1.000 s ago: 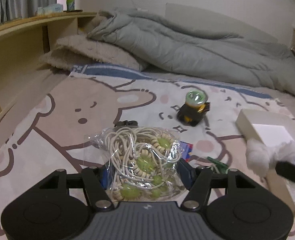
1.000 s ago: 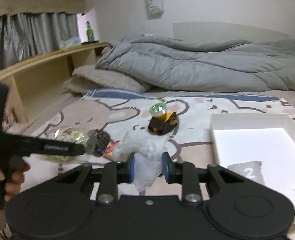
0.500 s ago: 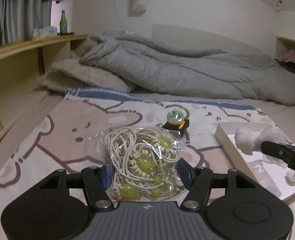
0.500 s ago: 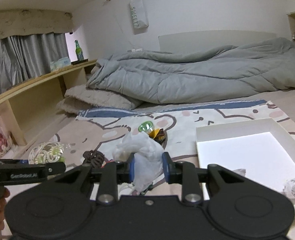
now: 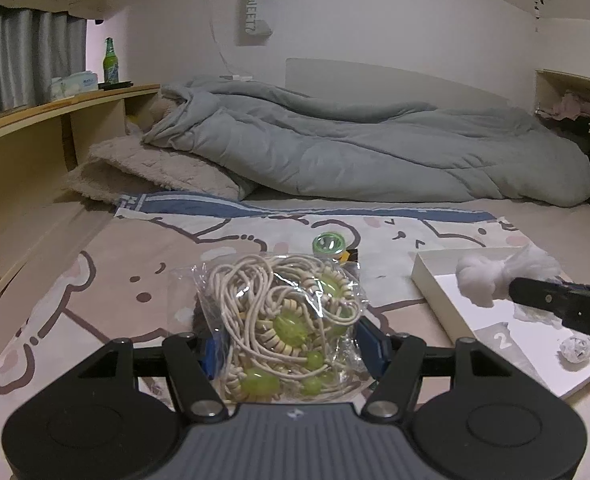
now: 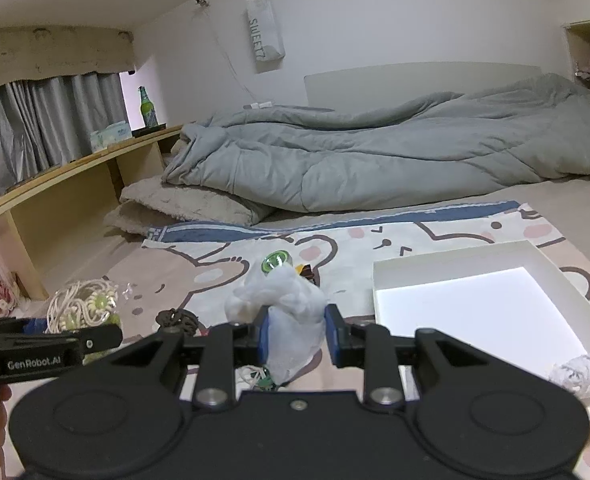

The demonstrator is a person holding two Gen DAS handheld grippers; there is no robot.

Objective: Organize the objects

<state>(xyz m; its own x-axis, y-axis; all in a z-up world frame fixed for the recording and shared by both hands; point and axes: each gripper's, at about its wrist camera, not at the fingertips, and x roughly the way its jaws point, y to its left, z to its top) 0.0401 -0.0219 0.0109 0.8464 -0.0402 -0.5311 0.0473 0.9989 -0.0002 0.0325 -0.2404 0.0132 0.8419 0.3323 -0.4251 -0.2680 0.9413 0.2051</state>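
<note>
Two grippers are up over the bear-print blanket (image 5: pixel 95 280). Ahead we see a grey quilt (image 5: pixel 355 152), a small green-topped toy (image 5: pixel 329 245) and a dark hair clip (image 6: pixel 177 319); a crumpled paper ball (image 6: pixel 581 372) lies in the white box (image 6: pixel 447 276). Our left gripper (image 5: pixel 291 344) pinches a clear bag of beaded cord (image 5: pixel 283 316), held off the blanket. Our right gripper (image 6: pixel 297 338) is pressed together on a white wad (image 6: pixel 283 300), just left of the box, nothing between them.
</note>
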